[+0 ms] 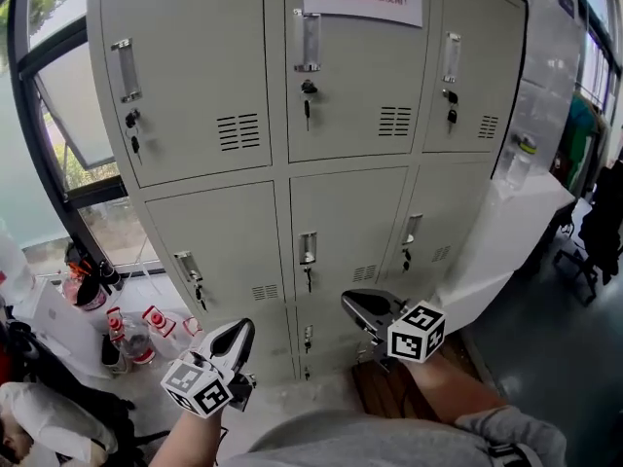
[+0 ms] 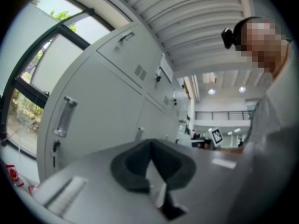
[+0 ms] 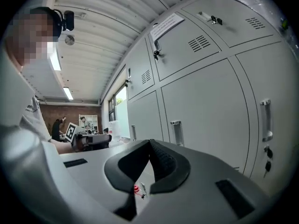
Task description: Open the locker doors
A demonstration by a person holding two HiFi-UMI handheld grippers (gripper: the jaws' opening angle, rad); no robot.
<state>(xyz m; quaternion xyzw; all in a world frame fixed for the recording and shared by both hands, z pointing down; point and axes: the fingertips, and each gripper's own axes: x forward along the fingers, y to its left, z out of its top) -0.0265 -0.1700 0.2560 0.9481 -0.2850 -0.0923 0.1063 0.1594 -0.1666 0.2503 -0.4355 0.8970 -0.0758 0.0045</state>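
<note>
Both grippers hang in the air in front of the grey lockers [image 1: 204, 76] and touch nothing. The left gripper [image 1: 237, 337] has its jaws pressed together at the tips with nothing between them. The right gripper [image 1: 356, 305] is likewise closed and empty, and it sits near the middle column of the lower rows but apart from it. Every locker door in view is flush and closed, including the middle door [image 1: 346, 227] with its metal handle [image 1: 308, 248]. Keys [image 1: 307, 105] hang from the locks of the upper doors.
</note>
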